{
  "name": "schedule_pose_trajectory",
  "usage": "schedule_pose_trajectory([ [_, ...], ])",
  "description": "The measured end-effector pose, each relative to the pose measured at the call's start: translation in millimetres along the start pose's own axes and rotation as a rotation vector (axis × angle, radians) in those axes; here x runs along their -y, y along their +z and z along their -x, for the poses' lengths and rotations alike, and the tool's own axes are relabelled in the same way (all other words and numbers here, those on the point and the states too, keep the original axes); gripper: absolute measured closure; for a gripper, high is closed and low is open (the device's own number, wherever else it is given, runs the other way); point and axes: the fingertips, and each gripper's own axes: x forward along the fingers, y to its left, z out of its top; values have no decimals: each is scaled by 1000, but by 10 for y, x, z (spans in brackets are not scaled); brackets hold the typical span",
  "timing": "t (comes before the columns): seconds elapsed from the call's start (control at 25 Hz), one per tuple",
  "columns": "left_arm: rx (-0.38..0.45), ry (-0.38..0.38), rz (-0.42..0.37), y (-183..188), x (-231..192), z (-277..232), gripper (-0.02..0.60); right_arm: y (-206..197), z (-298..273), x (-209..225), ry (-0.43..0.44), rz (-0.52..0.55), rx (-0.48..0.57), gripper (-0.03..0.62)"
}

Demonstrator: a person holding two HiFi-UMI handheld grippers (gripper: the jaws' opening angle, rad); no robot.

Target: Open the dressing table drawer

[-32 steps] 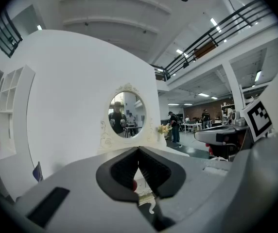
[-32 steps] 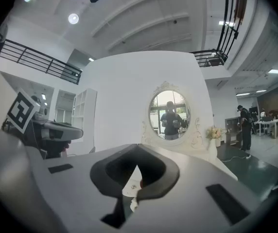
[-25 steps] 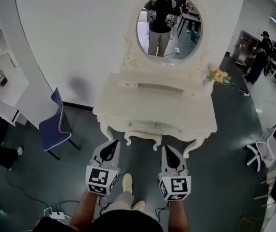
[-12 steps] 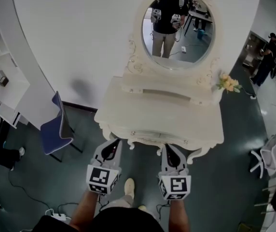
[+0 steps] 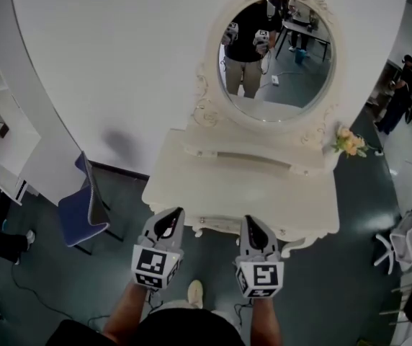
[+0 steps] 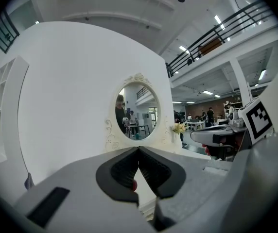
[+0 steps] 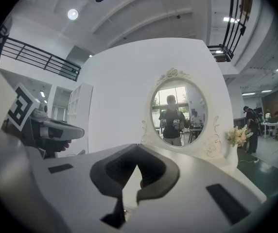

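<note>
Left gripper (image 5: 173,215): jaws are pressed together and nothing is pinched. The tips are seen at the table's front edge, toward its left end.
Right gripper (image 5: 250,220): jaws are closed tip to tip and nothing is held. The tips are seen at the same front edge, toward its right end.
Contact: whether either gripper touches the table cannot be told.
Dressing table (image 5: 242,182): cream, set against the white wall (image 5: 119,63). The top is bare, with a curved front edge and carved corners.
Drawer (image 5: 215,226): located under the front edge, between the two grippers. It is seen shut, flush with the apron.
Mirror (image 5: 276,56): oval, upright at the back edge. The person and both grippers are reflected in it.
Flowers (image 5: 351,143): placed at the table's back right corner.
Left side: a blue chair (image 5: 83,206) is parked near the table's left corner, and a white shelf unit (image 5: 8,114) stands beyond it.
Right side: dark floor (image 5: 343,280) is left open, with a white chair (image 5: 408,236) well apart from the table.
Standing room: one shoe (image 5: 195,291) is seen on the floor just short of the table front.
</note>
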Motion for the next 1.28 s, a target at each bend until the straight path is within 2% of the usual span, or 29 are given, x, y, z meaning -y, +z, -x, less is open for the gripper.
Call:
schedule_pose_trajectory([
  [0.48,20,-36,-4,83,-392,-498,578,31,-646,9,-22,4,5,595],
  [0.84,-12,-9,17,-64,-643,-929,579,-67,-1097,171,-10,-10,-14,595],
  [1.28,-53,31,35,-251,-960,-1782,579,-383,-1950,541,36,-19,-63,595],
])
